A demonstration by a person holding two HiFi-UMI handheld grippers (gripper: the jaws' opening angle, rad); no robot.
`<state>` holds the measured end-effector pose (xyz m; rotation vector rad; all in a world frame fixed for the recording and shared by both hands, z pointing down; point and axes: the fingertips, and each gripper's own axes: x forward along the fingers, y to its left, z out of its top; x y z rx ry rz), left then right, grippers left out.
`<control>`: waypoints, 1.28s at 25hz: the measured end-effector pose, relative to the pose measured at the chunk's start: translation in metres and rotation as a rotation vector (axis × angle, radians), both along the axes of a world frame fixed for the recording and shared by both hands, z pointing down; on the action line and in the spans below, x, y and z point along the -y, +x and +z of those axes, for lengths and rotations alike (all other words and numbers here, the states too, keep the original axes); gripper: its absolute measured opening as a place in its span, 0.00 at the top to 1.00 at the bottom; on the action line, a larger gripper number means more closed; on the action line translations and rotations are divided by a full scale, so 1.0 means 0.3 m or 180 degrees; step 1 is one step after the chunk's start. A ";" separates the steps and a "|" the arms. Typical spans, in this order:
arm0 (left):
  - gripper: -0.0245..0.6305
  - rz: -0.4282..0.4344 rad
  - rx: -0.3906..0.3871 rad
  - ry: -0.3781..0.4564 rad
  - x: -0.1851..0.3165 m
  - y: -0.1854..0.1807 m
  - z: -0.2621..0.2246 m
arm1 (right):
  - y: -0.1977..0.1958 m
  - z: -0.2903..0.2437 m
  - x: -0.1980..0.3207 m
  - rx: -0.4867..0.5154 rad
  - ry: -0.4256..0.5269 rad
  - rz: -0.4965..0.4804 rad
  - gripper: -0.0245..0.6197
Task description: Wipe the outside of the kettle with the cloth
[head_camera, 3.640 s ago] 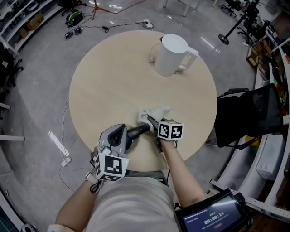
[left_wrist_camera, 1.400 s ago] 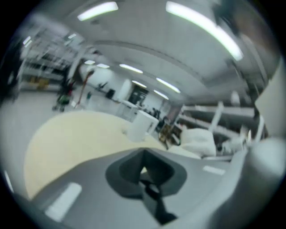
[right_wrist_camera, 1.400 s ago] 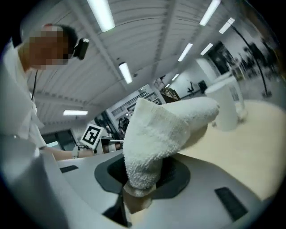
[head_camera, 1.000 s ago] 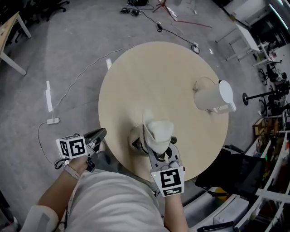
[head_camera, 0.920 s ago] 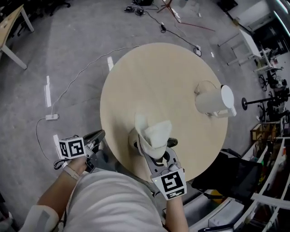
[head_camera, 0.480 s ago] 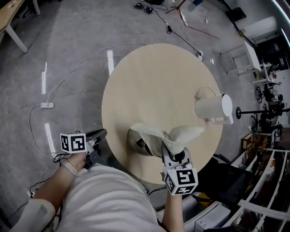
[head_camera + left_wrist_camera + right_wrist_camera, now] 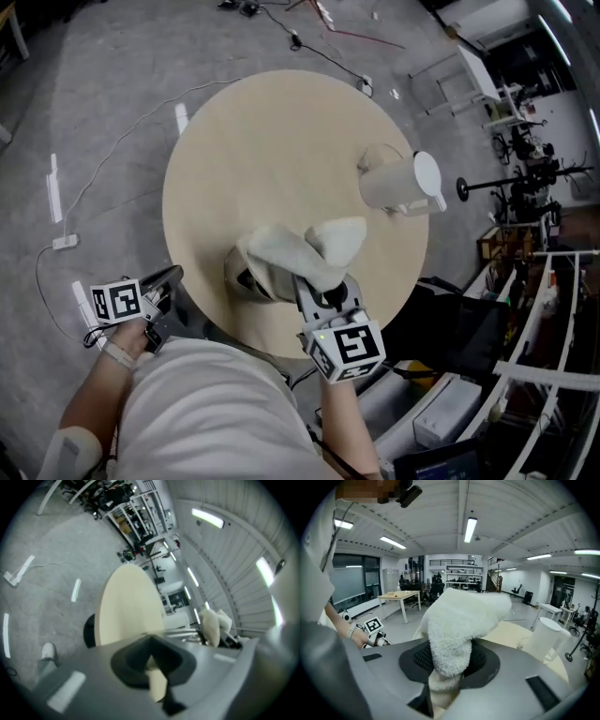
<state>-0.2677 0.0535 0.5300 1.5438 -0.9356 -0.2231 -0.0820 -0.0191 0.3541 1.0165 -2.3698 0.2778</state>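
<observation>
The white kettle [image 7: 398, 183] stands near the right edge of the round wooden table [image 7: 262, 141]; it also shows at the right in the right gripper view [image 7: 546, 637]. A fluffy white cloth [image 7: 300, 251] hangs bunched over my right gripper [image 7: 307, 281], above the table's near part and well short of the kettle. The jaws are shut on the cloth [image 7: 461, 625], which hides the fingertips of the right gripper [image 7: 447, 667]. My left gripper [image 7: 172, 277] hovers off the table's left edge with nothing in it. In its own view, the left gripper [image 7: 150, 641] has its jaws closed together.
A black chair [image 7: 459, 323] stands close to the table's right side. Cables and a power strip [image 7: 64, 242] lie on the grey floor to the left. Metal shelving [image 7: 553, 309] runs along the right. The person's body fills the bottom of the head view.
The cloth came off the table in the right gripper, which has risen slightly; the cloth has flopped over it. The left gripper stays off the table's left edge.
</observation>
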 end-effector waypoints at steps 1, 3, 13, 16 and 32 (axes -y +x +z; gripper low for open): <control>0.97 0.0007 0.0024 0.0014 0.001 0.013 0.006 | 0.005 0.041 0.018 -0.0025 -0.0039 -0.0006 0.79; 0.97 0.0040 -0.0012 0.0077 0.021 0.076 0.019 | 0.037 0.121 0.009 0.0038 -0.0118 0.0009 0.79; 0.97 0.1030 0.0055 0.1005 0.065 0.352 -0.205 | 0.076 0.042 -0.025 -0.0006 0.0118 0.0225 0.79; 0.97 0.1200 0.0177 0.1090 0.084 0.401 -0.212 | 0.077 0.124 -0.015 0.0104 0.0001 0.0310 0.79; 0.97 0.1306 0.0300 0.1397 0.147 0.455 -0.344 | 0.127 0.187 -0.106 0.0187 0.0052 0.0349 0.79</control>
